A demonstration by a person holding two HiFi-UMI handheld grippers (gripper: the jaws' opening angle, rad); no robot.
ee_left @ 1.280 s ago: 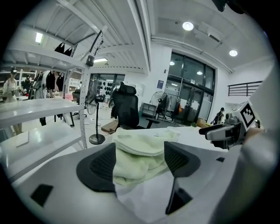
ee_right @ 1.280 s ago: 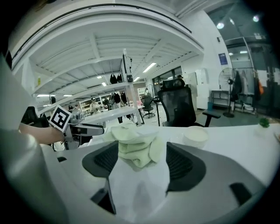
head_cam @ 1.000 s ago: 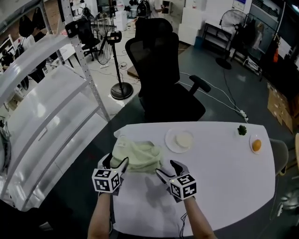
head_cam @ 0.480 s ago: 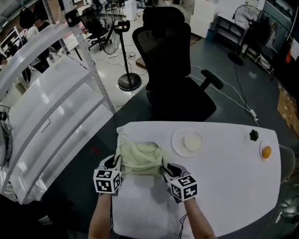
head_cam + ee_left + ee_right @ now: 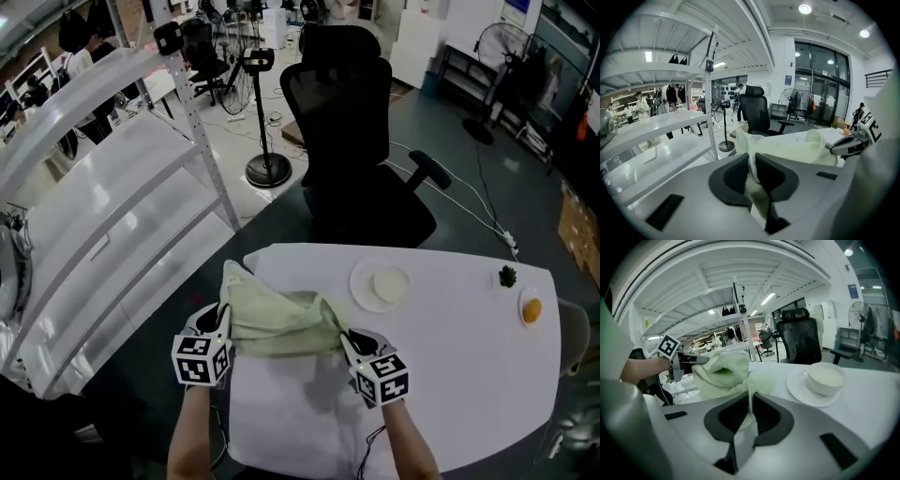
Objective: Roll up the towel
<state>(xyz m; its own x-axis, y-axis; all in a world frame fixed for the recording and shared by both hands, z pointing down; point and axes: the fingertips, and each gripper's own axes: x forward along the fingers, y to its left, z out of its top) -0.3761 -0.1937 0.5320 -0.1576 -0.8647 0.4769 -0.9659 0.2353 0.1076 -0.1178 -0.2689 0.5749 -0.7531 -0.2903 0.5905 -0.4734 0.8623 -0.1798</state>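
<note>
The pale green towel (image 5: 277,317) hangs stretched between my two grippers above the near left part of the white table (image 5: 450,375). My left gripper (image 5: 223,317) has just closed its jaws and is shut on the towel's left edge; the cloth (image 5: 752,164) is pinched between its pads. My right gripper (image 5: 349,339) has also just closed its jaws and is shut on the towel's right edge (image 5: 751,390). In the right gripper view the towel (image 5: 723,373) bunches toward the left gripper (image 5: 689,358).
A white plate with a bowl (image 5: 382,283) sits behind the towel. A small green item (image 5: 507,277) and an orange on a saucer (image 5: 532,310) lie at the far right. A black office chair (image 5: 361,141) stands behind the table, white shelving (image 5: 103,216) to the left.
Both grippers closed on the towel's near edges and lifted it off the table. The left gripper moved outward to the left, so the cloth now hangs stretched between them.
</note>
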